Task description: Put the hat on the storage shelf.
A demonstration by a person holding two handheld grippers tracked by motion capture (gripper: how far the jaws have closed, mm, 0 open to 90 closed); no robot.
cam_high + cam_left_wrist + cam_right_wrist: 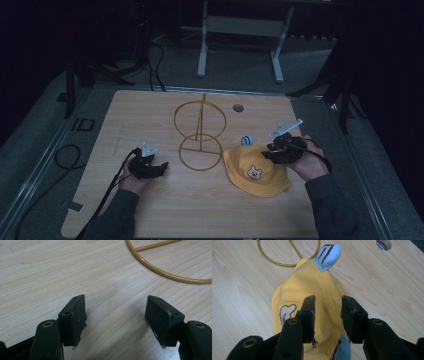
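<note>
A yellow hat (257, 172) with a bear face lies flat on the wooden table (165, 215), right of centre. It carries a pale blue ear (246, 140) on its far side. My right gripper (270, 150) hovers over the hat's right edge, held in a hand. In the right gripper view its jaws (328, 298) stand apart over the yellow hat (294, 290), with the cloth under the gap and no pad pressing on it. One blue ear (327, 257) sits ahead, another (342, 350) near the jaws' base. My left gripper (162, 166) rests open on the table (115, 300), with nothing between its fingers.
A gold wire stand (200, 145) with a ring base and an upright ring stands mid-table, between the two grippers; its base ring (160, 271) lies just ahead of the left jaws. A round hole (238, 108) is in the tabletop at the back. Cables (67, 155) lie on the floor left.
</note>
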